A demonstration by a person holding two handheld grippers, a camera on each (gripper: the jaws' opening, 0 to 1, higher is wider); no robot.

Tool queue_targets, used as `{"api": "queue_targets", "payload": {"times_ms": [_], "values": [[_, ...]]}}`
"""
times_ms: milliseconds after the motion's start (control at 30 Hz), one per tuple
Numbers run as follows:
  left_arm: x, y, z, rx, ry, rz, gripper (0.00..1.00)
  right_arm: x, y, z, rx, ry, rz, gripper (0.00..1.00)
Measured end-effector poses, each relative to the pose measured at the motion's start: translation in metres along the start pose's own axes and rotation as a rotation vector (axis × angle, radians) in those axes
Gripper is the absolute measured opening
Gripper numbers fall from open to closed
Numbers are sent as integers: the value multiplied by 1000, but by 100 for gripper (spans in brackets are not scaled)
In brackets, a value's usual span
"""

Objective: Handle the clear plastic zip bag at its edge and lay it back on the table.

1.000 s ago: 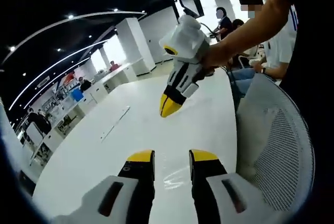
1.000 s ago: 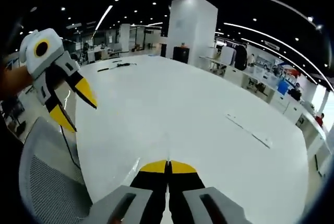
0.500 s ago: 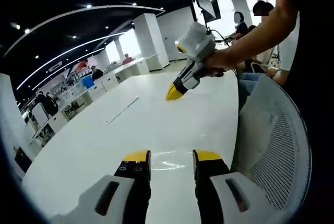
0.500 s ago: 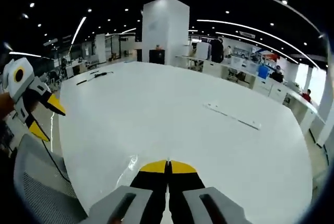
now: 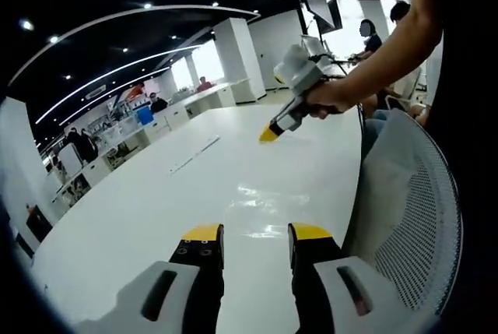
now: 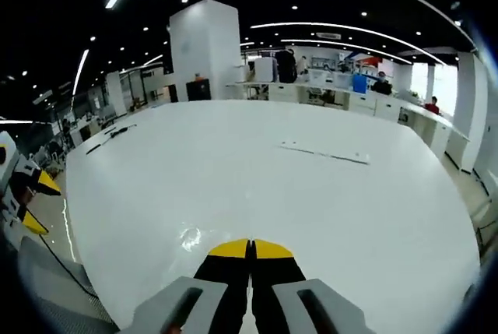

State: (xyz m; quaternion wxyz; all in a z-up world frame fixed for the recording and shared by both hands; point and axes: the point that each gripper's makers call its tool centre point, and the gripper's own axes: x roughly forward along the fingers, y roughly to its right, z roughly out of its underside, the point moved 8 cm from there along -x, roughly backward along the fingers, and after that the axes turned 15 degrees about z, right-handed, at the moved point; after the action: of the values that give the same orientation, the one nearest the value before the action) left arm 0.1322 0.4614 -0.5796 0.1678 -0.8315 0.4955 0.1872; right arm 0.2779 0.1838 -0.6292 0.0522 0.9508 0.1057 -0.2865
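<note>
The white table (image 5: 148,217) spreads wide under both grippers, its far side reaching towards an office hall. A mesh chair (image 5: 412,217) stands at the table's near edge, to the right in the left gripper view.

The left gripper (image 5: 250,233) hangs over that near edge with its jaws apart and nothing between them. It also appears at the left border of the right gripper view (image 6: 39,203). A hand (image 5: 327,99) holds the right gripper (image 5: 269,134) low over the table further in, yellow tips pressed together. In its own view (image 6: 250,248) no gap shows between them, and nothing can be made out in the pinch.

The bag (image 5: 257,229) shows only as faint glossy glints flat on the table, just ahead of the left jaws. A similar glint (image 6: 189,237) lies near the right tips.

A thin pale strip (image 6: 323,152) lies well apart, further across the table.
</note>
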Motion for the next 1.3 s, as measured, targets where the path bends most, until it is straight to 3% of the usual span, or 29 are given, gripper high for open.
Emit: {"api": "queue_targets", "payload": {"times_ms": [300,700,967,1300], "values": [[-11,-8,27,-25,8,-24,31,8,10,15,101,-24,91,0],[-10,-8,26,-33,3,-25,30,19,11,34,107,-94,148,0],[-11,-8,26,-42,-10,-31,30,22,17,48,38,-140,147,2],[-12,-8,26,-45,-19,-26,29,11,35,67,-89,-159,139,7]]}}
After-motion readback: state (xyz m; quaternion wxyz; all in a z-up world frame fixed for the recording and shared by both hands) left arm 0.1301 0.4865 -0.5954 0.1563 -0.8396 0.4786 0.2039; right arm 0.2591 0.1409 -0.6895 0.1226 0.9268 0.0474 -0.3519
